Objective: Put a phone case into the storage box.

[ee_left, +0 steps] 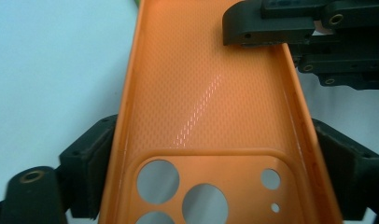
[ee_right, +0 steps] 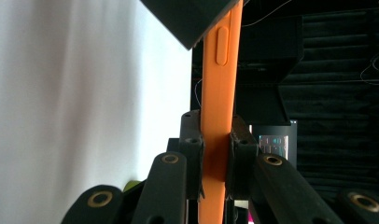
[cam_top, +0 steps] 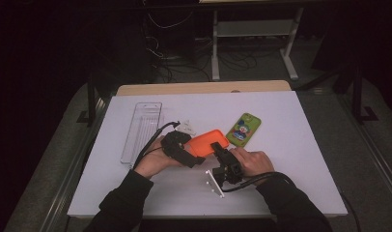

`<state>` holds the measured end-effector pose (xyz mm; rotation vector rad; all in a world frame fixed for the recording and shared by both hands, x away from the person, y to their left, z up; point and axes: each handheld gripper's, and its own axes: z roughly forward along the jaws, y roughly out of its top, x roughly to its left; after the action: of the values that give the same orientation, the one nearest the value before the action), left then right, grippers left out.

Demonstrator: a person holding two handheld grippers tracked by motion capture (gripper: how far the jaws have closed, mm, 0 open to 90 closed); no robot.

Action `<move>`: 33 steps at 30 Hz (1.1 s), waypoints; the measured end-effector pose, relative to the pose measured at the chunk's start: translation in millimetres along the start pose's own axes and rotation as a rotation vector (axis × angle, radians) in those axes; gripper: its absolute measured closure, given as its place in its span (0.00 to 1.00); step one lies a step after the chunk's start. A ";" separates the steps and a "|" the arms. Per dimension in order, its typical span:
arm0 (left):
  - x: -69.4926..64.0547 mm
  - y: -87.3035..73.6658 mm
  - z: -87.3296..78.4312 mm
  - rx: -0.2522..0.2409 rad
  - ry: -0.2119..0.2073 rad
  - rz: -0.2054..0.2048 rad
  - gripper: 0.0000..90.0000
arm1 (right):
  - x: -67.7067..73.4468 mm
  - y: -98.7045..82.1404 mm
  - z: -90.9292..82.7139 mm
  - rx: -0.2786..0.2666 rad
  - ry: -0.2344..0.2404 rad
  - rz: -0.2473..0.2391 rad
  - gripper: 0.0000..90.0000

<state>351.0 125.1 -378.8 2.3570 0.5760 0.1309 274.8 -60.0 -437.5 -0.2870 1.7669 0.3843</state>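
While my right hand-held gripper (ee_right: 215,154) clamps the orange phone case (cam_top: 209,142), my left hand-held gripper (ee_left: 215,172) straddles it, jaws loosened. Next, I judge, carry it to the green phone (cam_top: 244,129) at two o'clock.

room: dark | floor (cam_top: 184,67): cables, apparently | stand (cam_top: 254,29): white

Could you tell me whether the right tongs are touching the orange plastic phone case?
Touching: in the right gripper view, the right tongs press both pads against the orange plastic phone case.
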 end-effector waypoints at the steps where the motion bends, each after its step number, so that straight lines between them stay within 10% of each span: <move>1: -0.6 0.0 0.1 -0.013 0.000 -0.013 0.11 | -0.3 -0.2 0.0 0.002 0.000 0.000 0.87; 20: 9.8 -7.1 -22.3 -0.043 -0.007 0.013 0.00 | -7.4 -14.8 0.6 0.043 0.029 0.062 0.87; 33: 15.9 -11.2 -24.1 -0.034 0.008 0.012 0.00 | -17.4 -29.8 -1.3 0.067 0.085 0.239 0.87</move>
<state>355.2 154.2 -369.0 2.3284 0.5588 0.1543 289.2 -88.0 -423.4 -0.0440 1.9001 0.4880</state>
